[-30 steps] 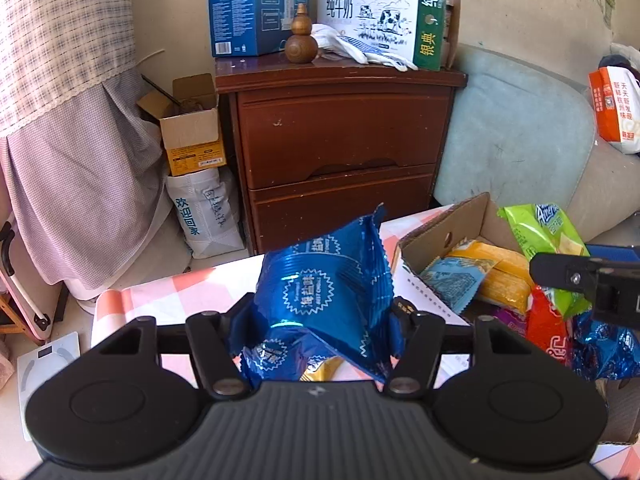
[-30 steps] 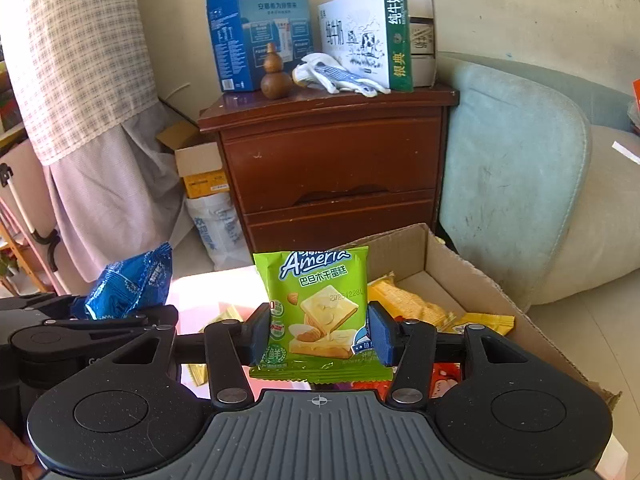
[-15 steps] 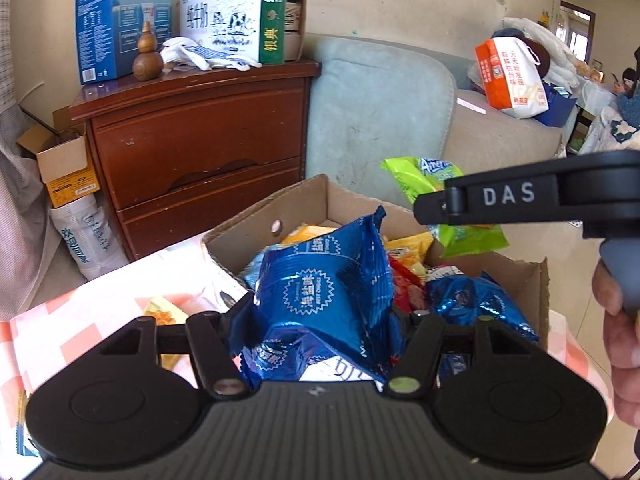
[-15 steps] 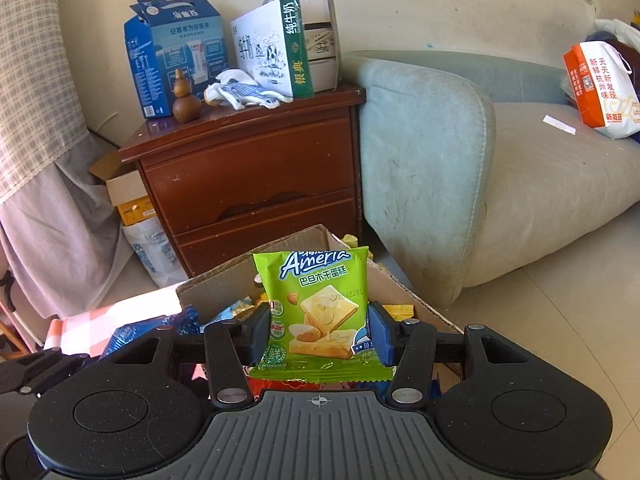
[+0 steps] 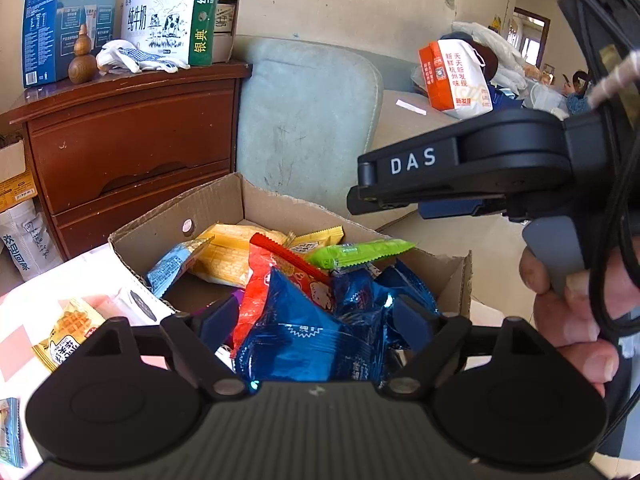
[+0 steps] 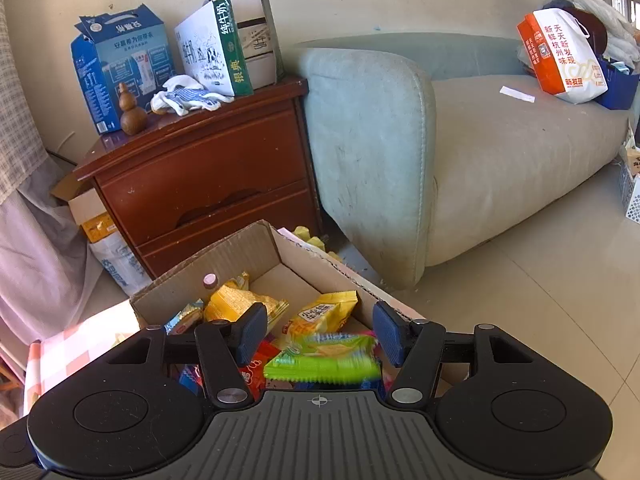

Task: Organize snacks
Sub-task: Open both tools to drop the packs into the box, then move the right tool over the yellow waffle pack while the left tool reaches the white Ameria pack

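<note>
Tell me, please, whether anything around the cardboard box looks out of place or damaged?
Yes. The cardboard box has a ragged, torn far rim. A yellow waffle packet still lies outside it on the checked cloth. In the right wrist view, small yellow items sit on the floor behind the box, beside the sofa.

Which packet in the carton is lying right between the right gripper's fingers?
The green cracker packet, lying flat and blurred below the opening right gripper, untouched by the pads. The yellow packets sit farther back in the cardboard box.
</note>
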The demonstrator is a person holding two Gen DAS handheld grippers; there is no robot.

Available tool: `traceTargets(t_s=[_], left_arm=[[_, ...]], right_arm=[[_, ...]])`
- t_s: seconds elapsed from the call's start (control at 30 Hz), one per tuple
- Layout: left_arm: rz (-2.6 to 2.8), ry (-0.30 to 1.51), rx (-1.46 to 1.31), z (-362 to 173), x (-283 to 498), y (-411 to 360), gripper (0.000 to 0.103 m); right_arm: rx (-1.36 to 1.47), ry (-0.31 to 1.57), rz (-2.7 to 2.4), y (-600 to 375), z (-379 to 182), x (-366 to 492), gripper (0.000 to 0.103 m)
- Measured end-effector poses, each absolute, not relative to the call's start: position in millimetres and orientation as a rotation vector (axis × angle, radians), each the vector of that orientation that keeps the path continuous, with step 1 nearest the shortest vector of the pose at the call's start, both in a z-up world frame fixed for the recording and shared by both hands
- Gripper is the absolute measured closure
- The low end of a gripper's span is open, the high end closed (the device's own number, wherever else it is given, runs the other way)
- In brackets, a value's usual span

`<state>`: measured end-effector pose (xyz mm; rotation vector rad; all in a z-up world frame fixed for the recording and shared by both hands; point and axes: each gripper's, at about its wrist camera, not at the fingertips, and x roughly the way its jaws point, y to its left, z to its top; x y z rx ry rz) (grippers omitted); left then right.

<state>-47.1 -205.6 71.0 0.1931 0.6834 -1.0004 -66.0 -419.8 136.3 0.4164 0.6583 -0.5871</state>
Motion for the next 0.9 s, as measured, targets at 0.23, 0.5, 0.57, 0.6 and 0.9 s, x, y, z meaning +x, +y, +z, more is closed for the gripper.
traceTargets(t_s=[0.23, 0.5, 0.57, 0.6, 0.9], left_arm=[[-0.946, 0.678, 0.151, 79.3, -32.3, -193.2, 0.013], [-0.902, 0.670, 0.134, 89.4, -18.8, -170.2, 0.013], [-0.868, 0.673, 0.136, 91.0, -13.2, -161.9, 0.013], [-0.848, 0.676, 0.136, 91.3, -10.2, -157.5, 0.012], [-0.656, 0.670, 0.103, 101.2, 26.4, -104.9, 0.012]], right_arm=[[0.399, 0.644, -0.563, -411.8, 139.8, -61.3, 0.041], [0.365, 0.654, -0.523, -403.2, 141.4, -57.2, 0.036], [0.362, 0.655, -0.514, -402.9, 142.0, -57.5, 0.036], [0.365, 0.655, -0.505, -402.5, 142.8, -58.1, 0.036], [0.286, 0.692, -0.305, -374.3, 142.9, -63.2, 0.035]])
